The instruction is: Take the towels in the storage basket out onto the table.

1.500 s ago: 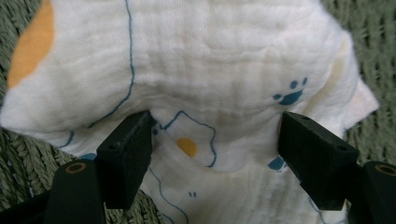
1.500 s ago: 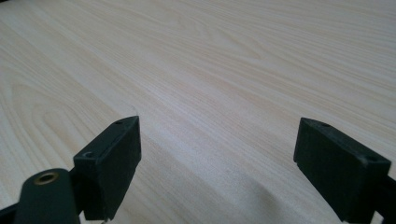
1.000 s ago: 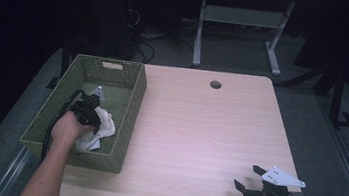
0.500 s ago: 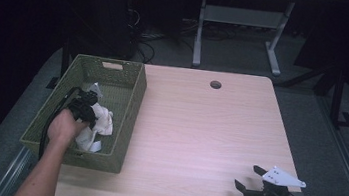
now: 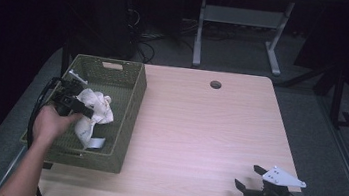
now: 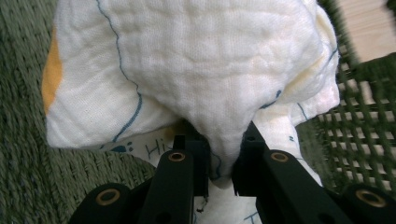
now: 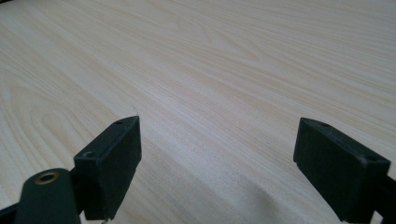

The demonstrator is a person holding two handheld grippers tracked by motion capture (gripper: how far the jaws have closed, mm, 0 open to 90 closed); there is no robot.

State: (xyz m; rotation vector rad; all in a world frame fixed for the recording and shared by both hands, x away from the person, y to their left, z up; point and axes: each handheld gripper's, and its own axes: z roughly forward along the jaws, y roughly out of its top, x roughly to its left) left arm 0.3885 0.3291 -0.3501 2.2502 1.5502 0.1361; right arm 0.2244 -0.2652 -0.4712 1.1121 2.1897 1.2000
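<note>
A crumpled white cloth (image 5: 98, 110) with blue line drawings and an orange patch hangs above the floor of the green woven basket (image 5: 129, 122) at the table's left. My left gripper (image 5: 90, 113) is shut on a fold of it. In the left gripper view the two jaws pinch the cloth (image 6: 196, 60) at the left gripper (image 6: 223, 156), with the basket weave (image 6: 28, 140) behind. My right gripper (image 5: 247, 176) rests near the table's front right corner, open. In the right gripper view, the right gripper (image 7: 217, 154) has just bare wood (image 7: 210, 60) between its jaws.
The light wooden table (image 5: 198, 131) has a round cable hole (image 5: 215, 84) near its far edge. The basket's tall wall stands between the cloth and the tabletop. Behind the table are a grey desk frame (image 5: 200, 35) and cables on the floor.
My left hand has risen with the cloth, which now hangs higher in the basket and more bunched at the jaws. The right gripper has kept still.
</note>
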